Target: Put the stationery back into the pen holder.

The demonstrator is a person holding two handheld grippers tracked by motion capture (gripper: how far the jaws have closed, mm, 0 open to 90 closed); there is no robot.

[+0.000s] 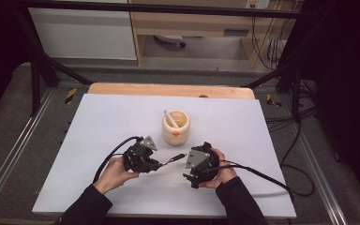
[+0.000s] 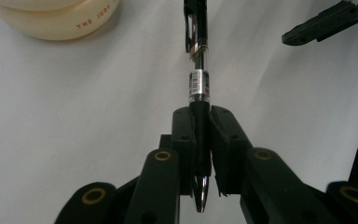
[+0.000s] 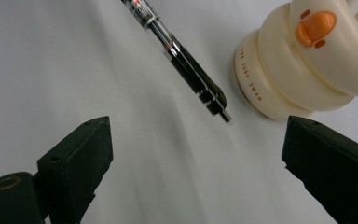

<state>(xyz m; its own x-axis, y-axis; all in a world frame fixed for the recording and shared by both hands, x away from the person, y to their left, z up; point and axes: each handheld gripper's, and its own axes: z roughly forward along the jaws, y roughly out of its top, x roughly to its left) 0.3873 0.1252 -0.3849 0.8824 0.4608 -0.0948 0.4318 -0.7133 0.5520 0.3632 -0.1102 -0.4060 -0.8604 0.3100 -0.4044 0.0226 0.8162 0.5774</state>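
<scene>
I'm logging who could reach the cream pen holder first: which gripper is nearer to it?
Right, narrowly. The right gripper, open, sits just front-right of the cream holder; the left gripper, front-left, is shut on a pen pointing toward the right gripper.

A white sheet covers the table, whose wooden edge shows along the far side at twelve o'clock. A cream cup with an orange duck bill stands on the sheet, slightly toward twelve o'clock from its centre.

Black sleeves are worn. Each black gripper is topped by a grey three-cornered plate and trailed by a black cable.
</scene>
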